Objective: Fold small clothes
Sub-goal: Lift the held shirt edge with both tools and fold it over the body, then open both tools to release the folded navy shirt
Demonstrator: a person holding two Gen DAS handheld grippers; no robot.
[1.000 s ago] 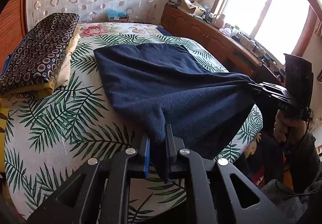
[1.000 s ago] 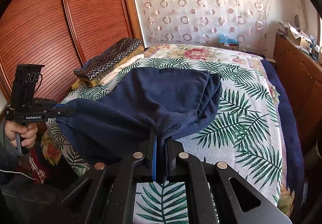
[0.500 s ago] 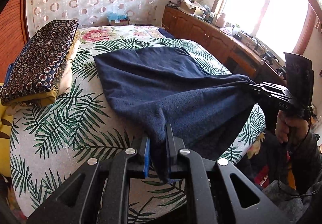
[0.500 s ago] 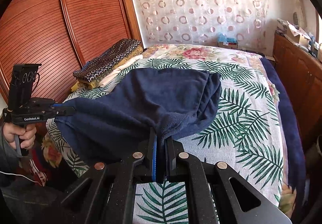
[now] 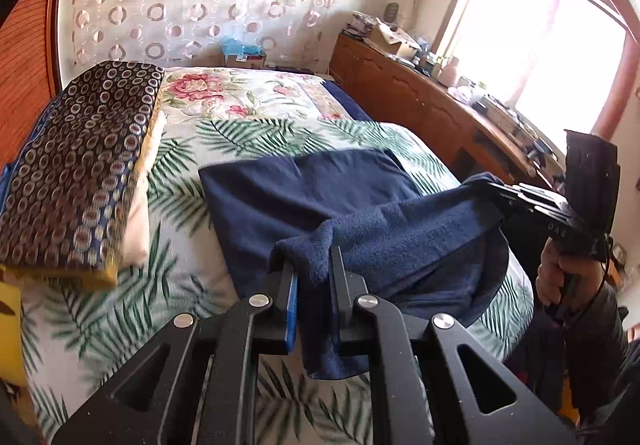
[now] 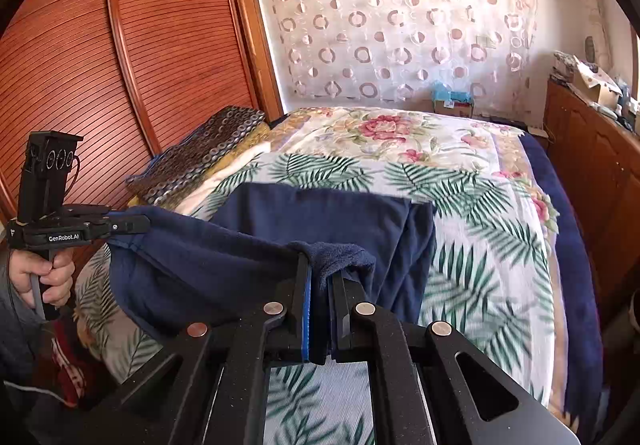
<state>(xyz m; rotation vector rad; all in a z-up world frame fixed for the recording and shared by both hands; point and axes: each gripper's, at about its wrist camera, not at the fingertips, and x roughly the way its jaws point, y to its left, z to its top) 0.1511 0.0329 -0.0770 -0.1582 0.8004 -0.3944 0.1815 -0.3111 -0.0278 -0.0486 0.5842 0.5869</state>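
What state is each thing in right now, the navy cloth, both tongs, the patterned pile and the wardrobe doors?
Navy cloth: near edge lifted off the bed and hanging between the tongs, far part flat on the bedspread.
Left tongs: shut on a corner of the cloth.
Right tongs: shut on the other corner.
Patterned pile: folded, stacked at the bed's side.
Wardrobe doors: closed.
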